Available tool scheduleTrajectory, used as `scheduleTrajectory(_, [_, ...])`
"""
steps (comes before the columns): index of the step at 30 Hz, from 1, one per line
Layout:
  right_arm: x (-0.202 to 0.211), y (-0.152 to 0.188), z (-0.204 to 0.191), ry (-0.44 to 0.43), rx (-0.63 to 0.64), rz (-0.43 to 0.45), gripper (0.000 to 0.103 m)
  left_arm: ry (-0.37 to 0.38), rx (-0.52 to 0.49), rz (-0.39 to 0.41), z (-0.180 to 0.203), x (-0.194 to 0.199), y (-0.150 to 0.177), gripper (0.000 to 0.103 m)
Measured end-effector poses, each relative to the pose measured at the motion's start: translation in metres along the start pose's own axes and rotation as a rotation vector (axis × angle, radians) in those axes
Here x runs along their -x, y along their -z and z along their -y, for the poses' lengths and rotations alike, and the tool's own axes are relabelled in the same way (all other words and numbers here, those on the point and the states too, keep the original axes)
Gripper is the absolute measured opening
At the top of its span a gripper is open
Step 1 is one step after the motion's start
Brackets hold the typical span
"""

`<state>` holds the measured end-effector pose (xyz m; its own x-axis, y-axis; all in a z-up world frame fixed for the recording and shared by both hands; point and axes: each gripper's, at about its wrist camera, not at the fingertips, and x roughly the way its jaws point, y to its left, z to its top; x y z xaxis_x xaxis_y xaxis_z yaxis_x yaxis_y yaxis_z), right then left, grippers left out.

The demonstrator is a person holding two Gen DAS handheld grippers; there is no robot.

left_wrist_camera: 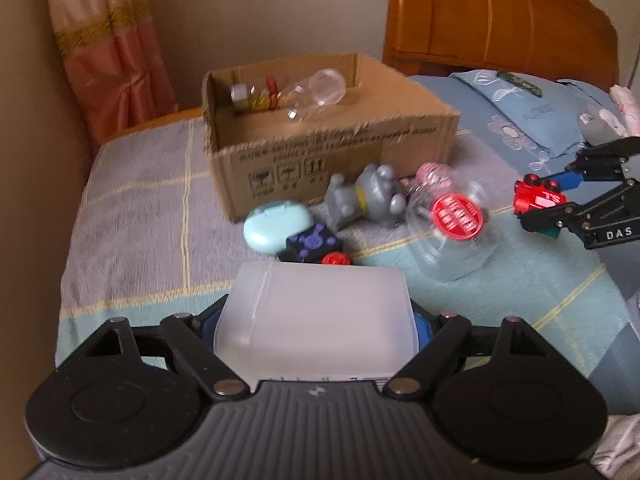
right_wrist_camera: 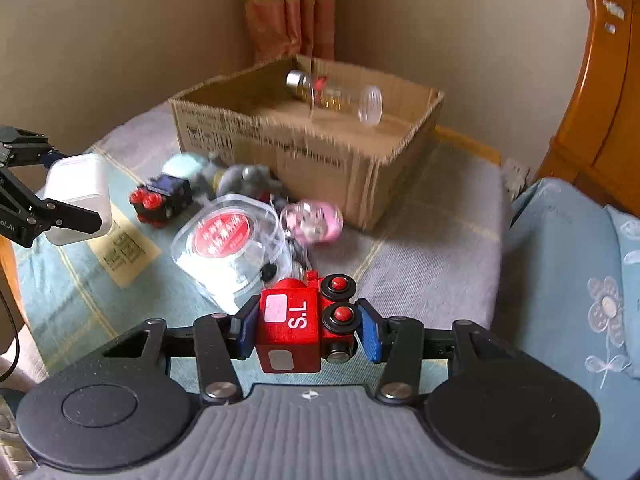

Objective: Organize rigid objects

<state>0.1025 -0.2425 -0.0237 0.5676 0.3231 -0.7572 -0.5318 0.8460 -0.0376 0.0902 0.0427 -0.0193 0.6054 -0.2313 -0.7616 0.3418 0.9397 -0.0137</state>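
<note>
Hiding its own blue pads, the left tool (left_wrist_camera: pixel 316 320) clamps a frosted white plastic box (left_wrist_camera: pixel 316 312); the right tool (right_wrist_camera: pixel 306 328) pinches a red toy locomotive (right_wrist_camera: pixel 292 328), and the cardboard box (right_wrist_camera: pixel 320 160) ahead looks blurred.

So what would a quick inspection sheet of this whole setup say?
Surface: checked bedspread, mostly bare.
Job's things: cardboard box holds a clear bottle; the rest lies outside.
Clutter: grey figure, mint case, red-lidded clear tub, black toy train.
Grippers: left gripper holds a white plastic container; right gripper fingers shut on a red toy train.
Cables: black cable at left edge.
Surroundings: curtain, wooden headboard, blue pillow.
</note>
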Motion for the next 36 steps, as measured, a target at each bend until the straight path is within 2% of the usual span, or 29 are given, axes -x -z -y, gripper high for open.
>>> scheduleTrajectory(9, [0.026, -0.04, 0.005, 0.013, 0.002, 0.099, 0.055, 0.035, -0.037, 0.071, -0.007, 0.022, -0.051, 0.083])
scheduleTrajectory(14, [0.032, -0.067, 0.008, 0.027, 0.009, 0.15, 0.054, 0.01, -0.062, 0.106, -0.015, 0.013, -0.084, 0.083])
scheduleTrajectory(24, [0.019, -0.114, 0.02, 0.028, -0.014, 0.196, 0.055, -0.016, -0.071, 0.123, -0.032, -0.038, -0.154, 0.083])
scheduleTrajectory(33, [-0.003, -0.134, 0.028, 0.038, -0.033, 0.178, 0.055, -0.028, -0.049, 0.107, -0.041, -0.082, -0.181, 0.084])
scheduleTrajectory(36, [-0.008, -0.136, 0.03, 0.038, -0.039, 0.171, 0.055, -0.032, -0.033, 0.094, -0.043, -0.094, -0.182, 0.096])
